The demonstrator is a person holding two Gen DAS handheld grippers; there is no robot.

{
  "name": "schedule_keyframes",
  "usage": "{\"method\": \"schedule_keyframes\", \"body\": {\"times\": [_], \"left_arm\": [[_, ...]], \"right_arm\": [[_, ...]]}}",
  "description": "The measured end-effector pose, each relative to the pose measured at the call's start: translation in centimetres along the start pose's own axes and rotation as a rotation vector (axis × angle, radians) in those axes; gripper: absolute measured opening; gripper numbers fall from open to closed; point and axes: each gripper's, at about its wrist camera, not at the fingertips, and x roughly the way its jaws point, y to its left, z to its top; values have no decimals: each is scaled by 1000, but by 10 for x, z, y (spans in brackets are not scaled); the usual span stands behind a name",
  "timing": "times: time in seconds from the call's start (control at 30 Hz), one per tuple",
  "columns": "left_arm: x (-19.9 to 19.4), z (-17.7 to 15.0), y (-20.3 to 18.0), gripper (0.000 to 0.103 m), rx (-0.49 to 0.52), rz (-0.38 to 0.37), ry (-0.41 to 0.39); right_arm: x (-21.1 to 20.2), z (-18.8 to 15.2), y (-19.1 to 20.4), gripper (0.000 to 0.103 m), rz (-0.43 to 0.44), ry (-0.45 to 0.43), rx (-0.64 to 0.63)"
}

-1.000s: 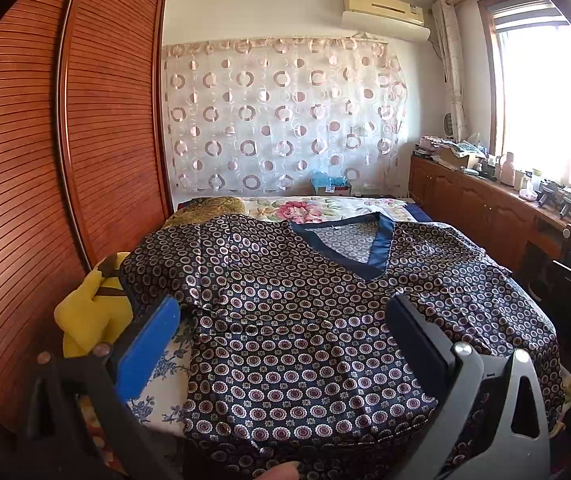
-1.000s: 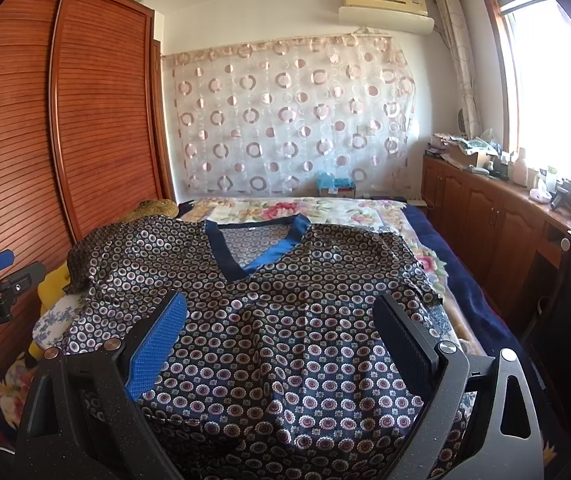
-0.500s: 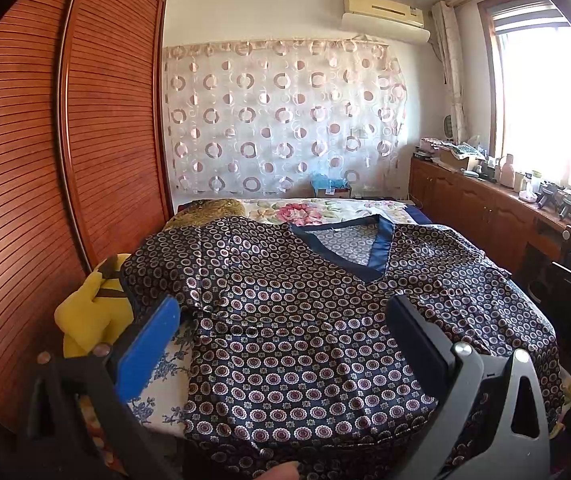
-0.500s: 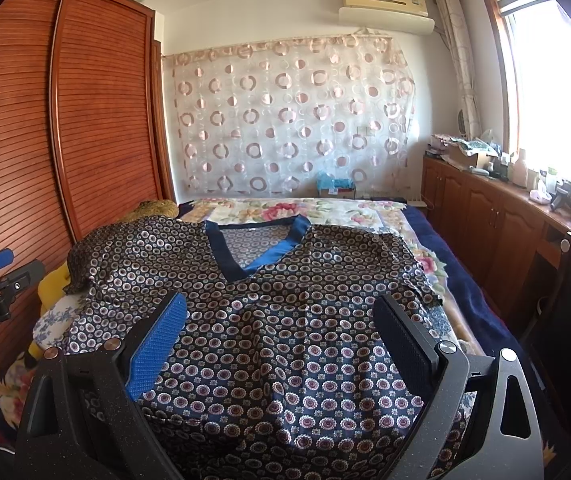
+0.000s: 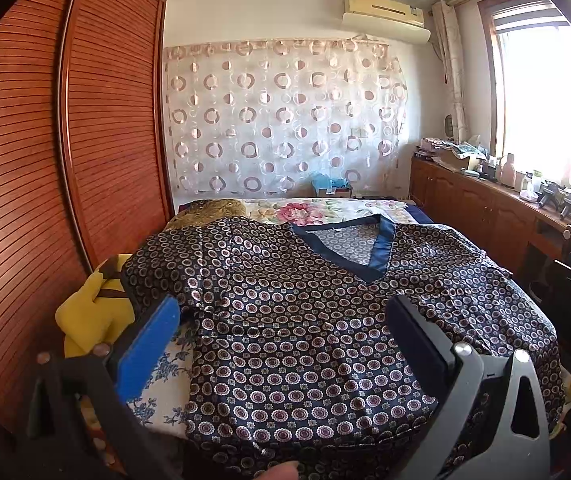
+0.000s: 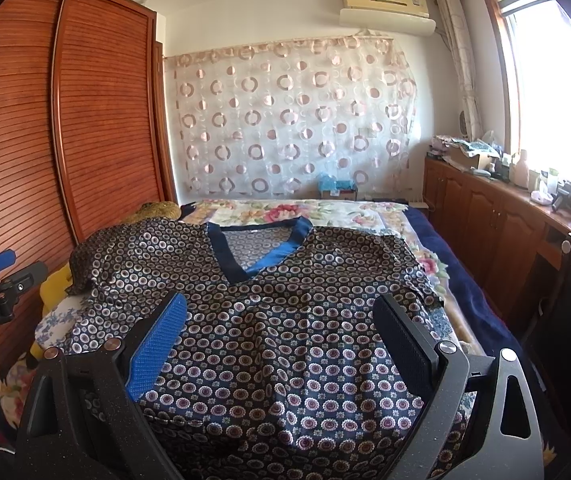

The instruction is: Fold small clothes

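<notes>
bed, floral cover; patterned top spread flat; yellow plush at edge.

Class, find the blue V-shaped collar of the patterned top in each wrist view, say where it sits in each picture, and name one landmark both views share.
Left wrist view: the blue V collar sits right of centre, about mid-height, on the patterned top.
Right wrist view: the collar sits near the centre, slightly above mid-height.
Shared landmark: the air conditioner high on the far wall, above the circle-print curtain.
</notes>
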Motion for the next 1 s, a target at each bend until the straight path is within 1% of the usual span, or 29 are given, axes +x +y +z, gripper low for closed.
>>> {"method": "schedule_keyframes", "body": {"times": [0.2,0.3,0.47,0.67,0.8,0.83,0.9,0.93,1.0], "left_arm": [[9,-1,9,103,-12,-5,30],[20,-5,15,103,-15,-16,72],[47,-20,32,103,-36,-41,168],[74,-37,53,103,-38,-52,243],[87,-44,74,103,-29,-52,288],[91,-45,80,103,-30,-46,298],[96,-45,94,103,-30,-12,294],[100,-46,100,103,-22,15,288],[110,-45,111,103,-1,72,306]], "right_arm": [[5,2,2,97,17,10,-2],[17,0,5,97,35,39,-22],[40,-8,13,97,57,86,-66],[68,-19,20,97,96,129,-90],[84,-22,23,97,113,141,-98],[87,-23,23,97,117,144,-99],[96,-25,24,97,126,151,-103],[103,-26,26,97,130,157,-108],[111,-27,28,97,138,163,-112]]}}
